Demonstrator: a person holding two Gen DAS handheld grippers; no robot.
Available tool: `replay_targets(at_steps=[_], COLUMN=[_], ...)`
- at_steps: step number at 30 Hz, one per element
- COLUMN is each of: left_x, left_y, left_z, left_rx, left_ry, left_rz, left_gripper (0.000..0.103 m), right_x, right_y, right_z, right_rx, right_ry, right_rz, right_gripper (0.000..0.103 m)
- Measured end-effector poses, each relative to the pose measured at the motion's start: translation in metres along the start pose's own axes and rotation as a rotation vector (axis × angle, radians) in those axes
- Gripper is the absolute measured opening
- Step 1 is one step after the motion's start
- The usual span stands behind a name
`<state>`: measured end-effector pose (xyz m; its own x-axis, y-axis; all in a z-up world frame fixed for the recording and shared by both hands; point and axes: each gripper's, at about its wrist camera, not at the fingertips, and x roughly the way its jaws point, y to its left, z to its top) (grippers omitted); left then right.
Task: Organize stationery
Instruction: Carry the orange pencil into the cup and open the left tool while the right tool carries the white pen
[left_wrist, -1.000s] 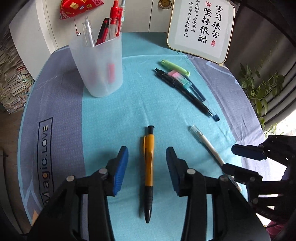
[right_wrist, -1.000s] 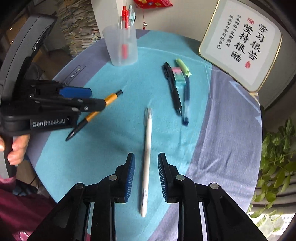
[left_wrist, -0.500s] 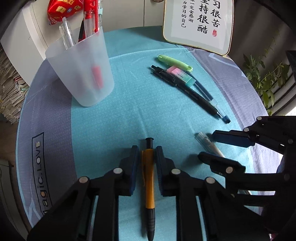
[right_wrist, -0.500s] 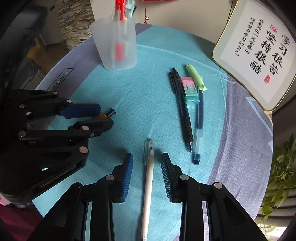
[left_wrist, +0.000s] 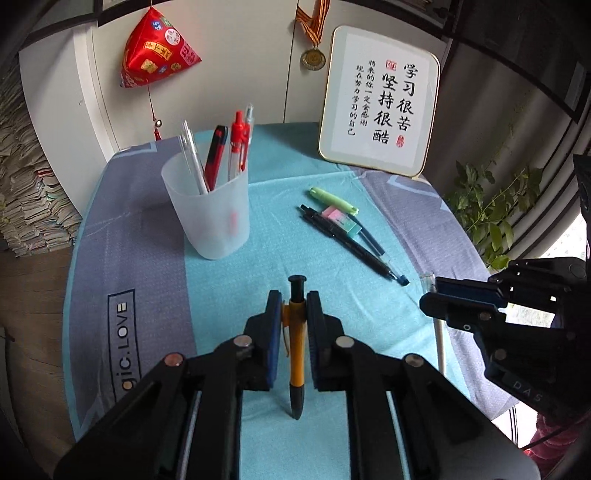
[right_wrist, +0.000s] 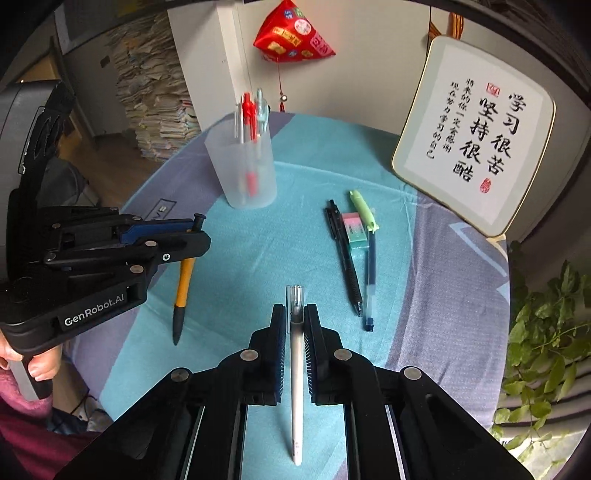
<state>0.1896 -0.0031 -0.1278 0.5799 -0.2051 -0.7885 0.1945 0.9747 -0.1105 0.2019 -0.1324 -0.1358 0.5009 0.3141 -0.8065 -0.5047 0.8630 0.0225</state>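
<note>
Orange pen (left_wrist: 296, 345): pinched between the blue pads of the left gripper (left_wrist: 292, 312); its long axis runs along the fingers, black cap end pointing away toward the cup, dark tip pointing back toward the camera. In the right wrist view the same pen (right_wrist: 183, 281) hangs steeply, tip down over the cloth.
White pen (right_wrist: 296, 373): pinched by the right gripper (right_wrist: 294, 317), whose jaws are closing on the barrel; long axis along the fingers, clear cap end forward, the other end toward the camera.
Cup (left_wrist: 207, 214): frosted plastic, upright on the teal cloth (left_wrist: 266, 258), ahead and a little left of the orange pen; it holds red, clear and black-red pens standing up.
Loose things: a black pen (left_wrist: 345, 240), a blue pen (left_wrist: 384, 258), a green highlighter (left_wrist: 332, 201) and a pink-green eraser (left_wrist: 341, 220) lie together to the right of the cup; the eraser rests on the blue pen.
Way to the cup: bare cloth lies between the orange pen and the cup; the left gripper (right_wrist: 162, 240) stands to the left of the white pen.
Behind: a framed sign (left_wrist: 380, 103) with black writing leans at the table's far edge; a red pouch (left_wrist: 155, 55) hangs on the wall; green leaves (right_wrist: 546, 332) are at the right.
</note>
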Motion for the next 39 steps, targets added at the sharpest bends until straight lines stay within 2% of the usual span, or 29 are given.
replay_targets(at_steps=[10,20,26,31,39], left_x=[-0.039,-0.076,-0.073,-0.059,-0.005], left_y=[0.007,0.028,0.047,0.065,0.082], left_z=[0.013,0.066,0.098,0.111,0.103], left_rx=[-0.002,-0.025,-0.054,-0.077,-0.114], left_ry=[-0.102,-0.222,-0.259,-0.287,-0.161], left_rz=[0.011,0.078,0.122,0.121,0.109], left_gripper=[0.011,0.011,0.011,0.011,0.011], right_x=[-0.057,-0.066,-0.066,-0.07,-0.069], right_y=[0.021,0.027,0.023,0.02,0.02], right_z=[0.011,0.026,0.027,0.03,0.043], right_rx=[-0.024,-0.015,0.001,0.012,0.024], right_ry=[-0.153,-0.205,-0.207,-0.219,-0.241], right_rz=[-0.007,0.013,0.007,-0.002,0.01], right_gripper=[0.008,0.008,0.008,0.008,0.008])
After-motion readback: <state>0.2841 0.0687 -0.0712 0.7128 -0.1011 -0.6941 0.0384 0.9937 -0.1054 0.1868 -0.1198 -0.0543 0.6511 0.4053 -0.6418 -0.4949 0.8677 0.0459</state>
